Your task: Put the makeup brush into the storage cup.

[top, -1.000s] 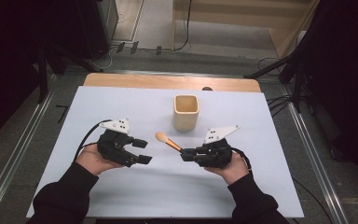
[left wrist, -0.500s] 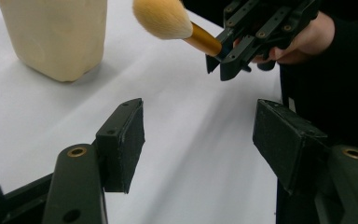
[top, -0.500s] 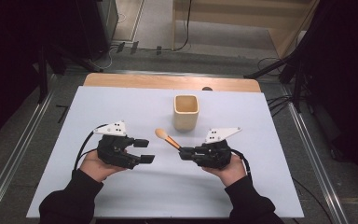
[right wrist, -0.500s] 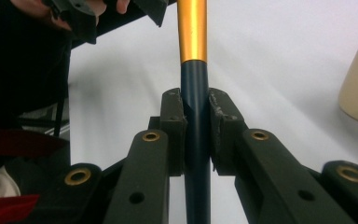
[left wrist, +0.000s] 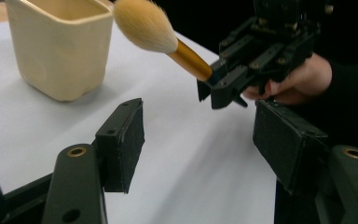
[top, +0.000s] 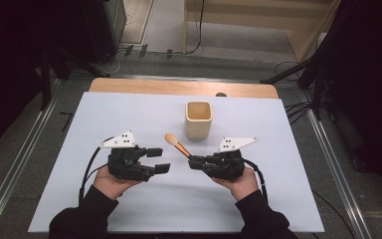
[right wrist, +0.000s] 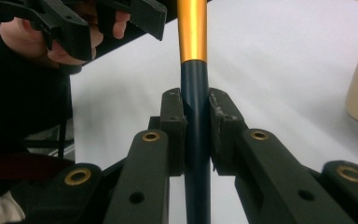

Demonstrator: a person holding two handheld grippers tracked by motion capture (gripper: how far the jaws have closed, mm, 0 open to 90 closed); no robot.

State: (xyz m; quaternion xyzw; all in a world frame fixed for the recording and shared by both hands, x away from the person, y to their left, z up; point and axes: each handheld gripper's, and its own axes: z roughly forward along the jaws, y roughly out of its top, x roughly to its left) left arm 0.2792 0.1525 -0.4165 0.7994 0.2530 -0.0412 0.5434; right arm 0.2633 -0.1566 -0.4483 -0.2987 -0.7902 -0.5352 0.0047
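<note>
Makeup brush (top: 175,145), soft tan bristles leading and gold ferrule catching the light, hangs just above the desk (top: 129,114) at the middle of the frame, its dark handle clamped between the closed jaws of the right gripper (top: 195,162). In the right gripper view the pads (right wrist: 173,126) press the handle from both sides, low on the stem, which leaves the whole bristle end free. The brush slants toward the upper left of the frame, its head stopping short of the cream cup (top: 199,119) that stands open-mouthed just above centre, well placed to receive it; from the tilt, the brush seems likely bound for that cup. To the lower left, the left gripper (top: 158,160) waits with its jaws apart and nothing between them, aimed at the brush as if ready to steady or take it. A person's hands and dark sleeves enter from the bottom edge, one under each tool. A pale sheet covers the desk, a wooden strip showing along its far edge.
</note>
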